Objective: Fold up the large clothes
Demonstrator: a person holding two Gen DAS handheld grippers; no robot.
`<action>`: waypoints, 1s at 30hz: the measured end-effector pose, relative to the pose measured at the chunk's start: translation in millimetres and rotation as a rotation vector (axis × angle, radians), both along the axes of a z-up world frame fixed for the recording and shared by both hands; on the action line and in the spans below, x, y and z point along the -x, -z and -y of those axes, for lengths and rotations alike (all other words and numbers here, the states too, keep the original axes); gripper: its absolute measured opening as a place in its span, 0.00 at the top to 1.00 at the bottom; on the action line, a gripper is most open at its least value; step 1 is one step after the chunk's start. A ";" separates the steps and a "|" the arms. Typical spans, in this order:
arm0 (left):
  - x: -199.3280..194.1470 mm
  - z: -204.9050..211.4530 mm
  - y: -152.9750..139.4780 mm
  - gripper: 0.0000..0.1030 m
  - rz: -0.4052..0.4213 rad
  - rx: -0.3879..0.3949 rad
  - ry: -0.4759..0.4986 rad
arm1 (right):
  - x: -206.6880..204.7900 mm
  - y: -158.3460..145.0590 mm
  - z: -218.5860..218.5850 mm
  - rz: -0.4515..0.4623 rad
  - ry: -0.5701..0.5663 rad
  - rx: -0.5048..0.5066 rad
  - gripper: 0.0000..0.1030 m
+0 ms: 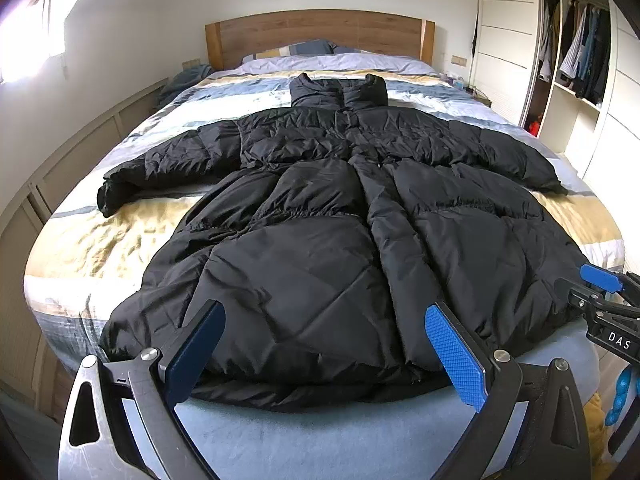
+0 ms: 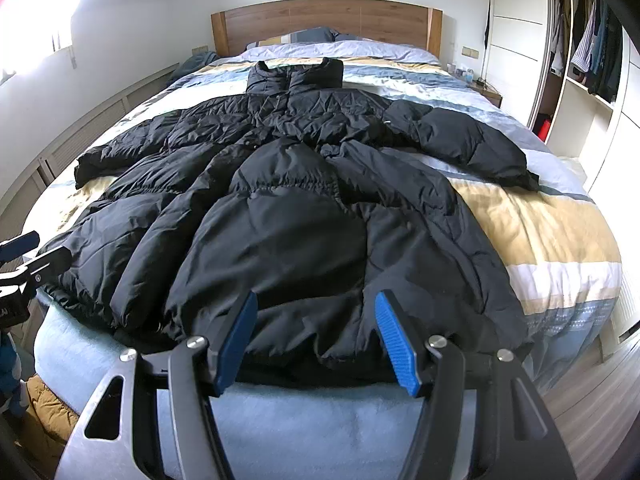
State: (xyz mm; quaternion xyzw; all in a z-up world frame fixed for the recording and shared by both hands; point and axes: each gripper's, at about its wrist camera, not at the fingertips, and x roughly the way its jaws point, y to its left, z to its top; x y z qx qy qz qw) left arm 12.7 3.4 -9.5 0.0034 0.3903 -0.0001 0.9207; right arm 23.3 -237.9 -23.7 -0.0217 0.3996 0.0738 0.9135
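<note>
A long black puffer coat [image 1: 320,240] lies flat on the bed with its front up, its collar [image 1: 338,90] toward the headboard and both sleeves spread out sideways. Its hem rests on a light-blue blanket [image 1: 320,432] at the foot of the bed. My left gripper [image 1: 324,312] hovers wide open over the left part of the hem, with nothing pinched. My right gripper [image 2: 317,298] is open over the right part of the coat [image 2: 304,220], its blue pads [image 2: 394,332] on either side of a hem bulge. Each gripper shows at the edge of the other's view: right gripper [image 1: 600,280], left gripper [image 2: 20,248].
The bed has a striped blue, white and yellow cover [image 2: 540,232] and a wooden headboard [image 1: 320,32] with pillows. An open wardrobe [image 1: 576,52] with hanging clothes stands at the right. Low cabinets [image 1: 80,152] line the left wall. A brown-yellow garment [image 2: 44,408] lies on the floor.
</note>
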 end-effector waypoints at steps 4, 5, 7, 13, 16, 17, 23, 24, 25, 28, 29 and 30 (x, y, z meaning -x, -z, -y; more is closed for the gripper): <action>-0.6 1.4 -0.2 0.04 0.009 -0.004 -0.001 | -1.7 0.7 -4.3 -0.001 0.004 0.002 0.42; -1.0 1.5 0.1 0.04 0.008 -0.003 0.000 | -1.5 1.0 -7.1 -0.001 0.006 0.003 0.42; -2.3 1.8 1.6 0.04 0.002 0.000 0.002 | 1.9 -1.3 0.1 -0.007 0.001 -0.002 0.42; -4.9 1.1 3.2 0.04 -0.010 0.006 -0.001 | -4.4 -1.5 0.2 0.002 0.002 0.016 0.42; -7.2 0.2 4.3 0.04 -0.020 0.011 -0.002 | -7.8 -0.8 0.7 0.002 0.000 0.017 0.42; -8.2 0.2 4.8 0.04 -0.025 0.012 -0.002 | -4.3 -1.5 -1.4 0.002 0.001 0.018 0.42; -12.9 -1.3 8.0 0.04 -0.043 0.025 -0.003 | -15.5 2.4 5.3 -0.009 -0.004 0.018 0.42; -14.0 -1.3 8.6 0.04 -0.046 0.027 -0.004 | -18.3 3.5 8.6 -0.011 -0.003 0.018 0.42; -15.1 -1.7 9.1 0.04 -0.049 0.032 -0.005 | -12.7 2.3 -2.6 -0.012 -0.004 0.022 0.42; -18.3 -1.8 10.3 0.04 -0.054 0.039 -0.005 | -18.2 4.7 0.1 -0.018 -0.001 0.021 0.42; -19.2 -1.8 10.8 0.04 -0.055 0.040 -0.005 | -20.2 5.3 1.3 -0.020 0.000 0.022 0.42; -20.7 -1.4 11.4 0.04 -0.059 0.039 -0.004 | -22.3 6.0 2.4 -0.021 -0.001 0.022 0.42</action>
